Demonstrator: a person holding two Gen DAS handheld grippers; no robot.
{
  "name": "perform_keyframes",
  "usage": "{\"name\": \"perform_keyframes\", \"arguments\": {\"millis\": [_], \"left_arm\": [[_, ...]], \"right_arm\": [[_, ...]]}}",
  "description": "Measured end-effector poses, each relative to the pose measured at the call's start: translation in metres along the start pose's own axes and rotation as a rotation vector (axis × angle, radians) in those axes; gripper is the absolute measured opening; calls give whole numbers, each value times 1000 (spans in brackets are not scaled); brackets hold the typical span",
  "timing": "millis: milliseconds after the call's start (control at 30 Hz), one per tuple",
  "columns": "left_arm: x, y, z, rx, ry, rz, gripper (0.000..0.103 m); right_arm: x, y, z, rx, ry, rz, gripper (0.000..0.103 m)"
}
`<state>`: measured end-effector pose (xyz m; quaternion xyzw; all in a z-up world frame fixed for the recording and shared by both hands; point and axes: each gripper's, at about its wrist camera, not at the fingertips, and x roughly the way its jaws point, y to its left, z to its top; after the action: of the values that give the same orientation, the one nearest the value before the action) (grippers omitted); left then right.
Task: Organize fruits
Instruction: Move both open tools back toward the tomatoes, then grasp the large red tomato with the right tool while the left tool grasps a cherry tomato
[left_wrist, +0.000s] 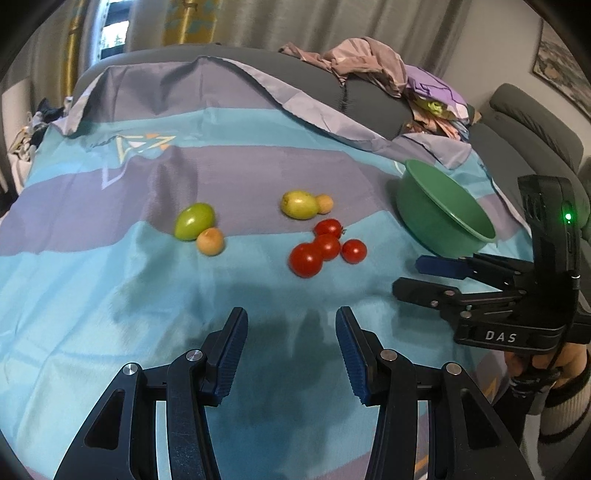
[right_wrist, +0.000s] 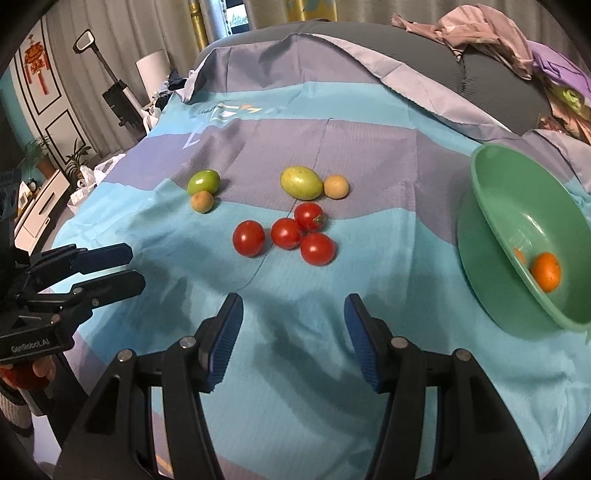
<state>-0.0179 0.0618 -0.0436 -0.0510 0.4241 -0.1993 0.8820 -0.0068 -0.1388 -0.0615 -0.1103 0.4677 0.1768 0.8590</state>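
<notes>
One orange (right_wrist: 545, 271) inside the tilted green bowl (right_wrist: 517, 206)

You see striped blue-purple sheet (left_wrist: 258, 155) over grey sofa (left_wrist: 369, 99), crumpled clothes (left_wrist: 369, 62) behind, upright vacuum (right_wrist: 114, 92) by curtains (right_wrist: 122, 33).

Four red tomatoes (right_wrist: 291, 233) are lying clustered on the striped cloth, three touching, one just apart. Behind them a yellow-green fruit (right_wrist: 301, 182) is resting against a small tan fruit (right_wrist: 336, 186). Further left, a green fruit (right_wrist: 203, 181) is touching another tan fruit (right_wrist: 202, 201). An orange (right_wrist: 545, 272) is being held in the tilted green bowl (right_wrist: 517, 206).
</notes>
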Motion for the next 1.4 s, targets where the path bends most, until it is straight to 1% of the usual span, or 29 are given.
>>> {"name": "perform_keyframes", "arguments": {"millis": [333, 600, 733, 800, 833, 1000, 1100, 1200, 1233, 1267, 1400], "left_arm": [[29, -6, 18, 36, 26, -23, 49], [55, -8, 31, 57, 63, -22, 49], [71, -11, 36, 83, 100, -13, 49], [78, -15, 38, 94, 119, -7, 49], [81, -15, 38, 98, 124, -6, 49], [89, -17, 40, 117, 137, 19, 49], [93, -18, 41, 123, 145, 32, 47], [96, -18, 40, 130, 149, 43, 41], [97, -18, 40, 131, 154, 45, 38], [98, -19, 40, 132, 156, 45, 33], [100, -20, 39, 139, 151, 58, 32]], "right_arm": [[30, -10, 22, -13, 34, 15, 54], [50, -14, 29, -41, 70, 21, 47], [57, -17, 31, -47, 80, 17, 41], [58, -18, 32, -48, 82, 16, 40], [59, -19, 32, -50, 84, 9, 37], [61, -25, 33, -46, 87, 11, 30], [62, -26, 33, -49, 86, 13, 29], [62, -26, 32, -53, 83, 11, 29], [63, -26, 32, -55, 83, 13, 29], [64, -25, 32, -57, 82, 13, 29], [65, -23, 33, -50, 78, 13, 29]]}}
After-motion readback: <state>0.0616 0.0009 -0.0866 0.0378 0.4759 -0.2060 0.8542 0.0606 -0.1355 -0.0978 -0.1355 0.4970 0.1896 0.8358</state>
